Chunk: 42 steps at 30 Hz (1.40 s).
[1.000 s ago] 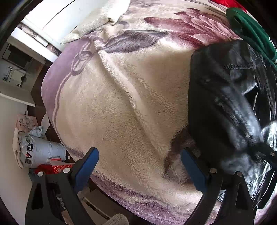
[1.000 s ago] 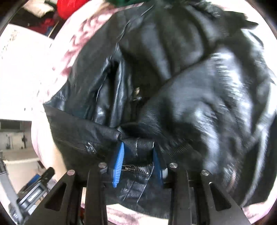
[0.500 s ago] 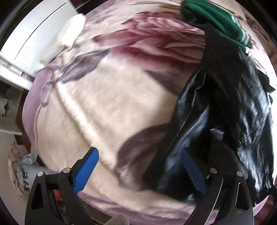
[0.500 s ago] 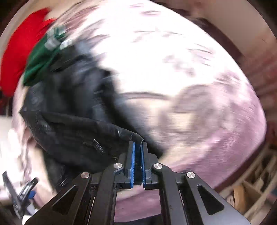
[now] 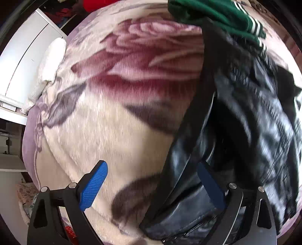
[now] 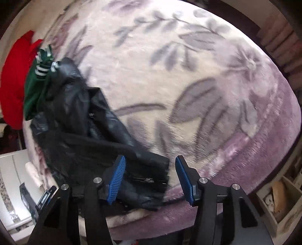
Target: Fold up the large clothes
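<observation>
A black leather jacket [image 5: 245, 132] lies crumpled on a fleece floral blanket [image 5: 122, 113] that covers the bed. My left gripper [image 5: 151, 186] is open, its jaws wide apart, low over the jacket's left edge, with leather under the right finger. In the right wrist view the jacket [image 6: 79, 132] stretches from the far left toward me, and its near hem lies between the open jaws of my right gripper [image 6: 150, 179]. Neither gripper holds anything.
A green garment with white stripes [image 5: 217, 15] and a red garment [image 6: 13, 79] lie at the jacket's far end. A white cabinet [image 5: 24, 62] stands left of the bed. The blanket [image 6: 188, 75] lies bare on the right. A wooden shelf unit [image 6: 279, 197] stands beyond the bed edge.
My right gripper was shut on the jacket's edge, dragged it across the bed, and has now opened and let it go. My left gripper stayed open and swung over the jacket's left edge.
</observation>
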### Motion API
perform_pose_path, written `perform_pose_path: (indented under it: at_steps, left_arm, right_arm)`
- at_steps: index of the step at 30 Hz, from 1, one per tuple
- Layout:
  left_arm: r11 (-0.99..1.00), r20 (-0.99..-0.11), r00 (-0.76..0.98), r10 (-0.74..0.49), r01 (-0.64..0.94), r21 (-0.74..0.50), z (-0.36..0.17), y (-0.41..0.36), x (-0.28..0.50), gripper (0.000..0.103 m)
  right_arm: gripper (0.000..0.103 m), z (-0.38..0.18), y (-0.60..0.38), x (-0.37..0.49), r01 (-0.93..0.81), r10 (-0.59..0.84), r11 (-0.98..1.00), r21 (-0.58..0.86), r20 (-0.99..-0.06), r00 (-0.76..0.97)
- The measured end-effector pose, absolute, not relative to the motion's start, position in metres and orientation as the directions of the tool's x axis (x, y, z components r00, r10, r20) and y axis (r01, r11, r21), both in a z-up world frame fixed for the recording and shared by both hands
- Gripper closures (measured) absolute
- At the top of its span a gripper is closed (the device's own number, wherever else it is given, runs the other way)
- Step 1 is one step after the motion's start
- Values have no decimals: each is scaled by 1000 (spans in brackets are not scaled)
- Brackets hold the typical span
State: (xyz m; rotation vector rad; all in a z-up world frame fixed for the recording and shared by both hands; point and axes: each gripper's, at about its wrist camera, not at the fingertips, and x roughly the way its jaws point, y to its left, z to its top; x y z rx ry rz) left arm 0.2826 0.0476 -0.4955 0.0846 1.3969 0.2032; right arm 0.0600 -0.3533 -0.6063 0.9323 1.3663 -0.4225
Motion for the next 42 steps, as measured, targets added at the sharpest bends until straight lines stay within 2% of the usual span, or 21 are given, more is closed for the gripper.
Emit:
perform_pose_path:
  at_steps: [4, 5, 7, 10, 14, 19, 21, 22, 25, 27, 31, 32, 33, 34, 35, 38, 42]
  left_arm:
    - [992, -967, 228, 115, -78, 100, -472, 31, 318, 6]
    - [996, -964, 250, 88, -56, 76, -466, 21, 333, 6]
    - [997, -960, 270, 76, -13, 76, -464, 6, 358, 6]
    - [984, -943, 289, 164, 18, 176, -482, -11, 408, 6]
    - [959, -938, 217, 271, 23, 282, -531, -8, 457, 6]
    - [953, -944, 144, 298, 11, 303, -576, 15, 480, 3]
    - [964, -953, 148, 265, -12, 266, -580, 25, 480, 0]
    - [968, -957, 152, 249, -18, 249, -582, 29, 480, 0]
    - [968, -955, 166, 248, -4, 250, -583, 31, 477, 0]
    - [965, -951, 178, 254, 15, 261, -582, 30, 474, 0]
    - [968, -950, 197, 243, 5, 249, -561, 35, 463, 0]
    - [971, -951, 201, 235, 1, 240, -553, 36, 458, 0]
    - [977, -956, 207, 207, 0, 212, -542, 42, 447, 0]
    - [981, -958, 213, 190, -4, 194, -535, 46, 438, 0]
    - [987, -963, 219, 157, -3, 160, -525, 53, 422, 0]
    - [998, -978, 196, 68, 0, 70, -511, 74, 377, 0]
    - [999, -994, 107, -14, -35, -18, -516, 101, 320, 0]
  right_arm:
    - [48, -594, -324, 108, 675, 291, 632, 382, -924, 249]
    - [59, -592, -320, 120, 655, 297, 643, 396, -918, 263]
    - [67, -591, -309, 149, 626, 299, 668, 403, -915, 270]
    - [67, -591, -305, 204, 601, 263, 698, 390, -920, 291]
    - [67, -606, -316, 279, 609, 274, 693, 386, -922, 272]
    - [67, -633, -326, 369, 587, 258, 731, 348, -937, 234]
    - [80, -649, -322, 396, 558, 256, 763, 325, -946, 200]
    - [83, -659, -321, 405, 550, 247, 778, 304, -953, 177]
    - [84, -712, -308, 430, 521, 300, 809, 272, -953, 33]
    - [84, -718, -306, 436, 504, 306, 820, 270, -952, 12]
    - [81, -681, -315, 416, 508, 360, 784, 356, -928, 95]
    - [68, -668, -319, 403, 508, 369, 776, 375, -922, 117]
    - [59, -650, -327, 382, 523, 367, 760, 385, -919, 143]
    - [45, -642, -332, 369, 532, 368, 750, 393, -916, 158]
    - [40, -632, -338, 349, 543, 388, 730, 415, -906, 172]
    - [40, -617, -352, 289, 591, 420, 681, 433, -892, 170]
    - [40, -625, -368, 200, 684, 407, 631, 365, -907, 108]
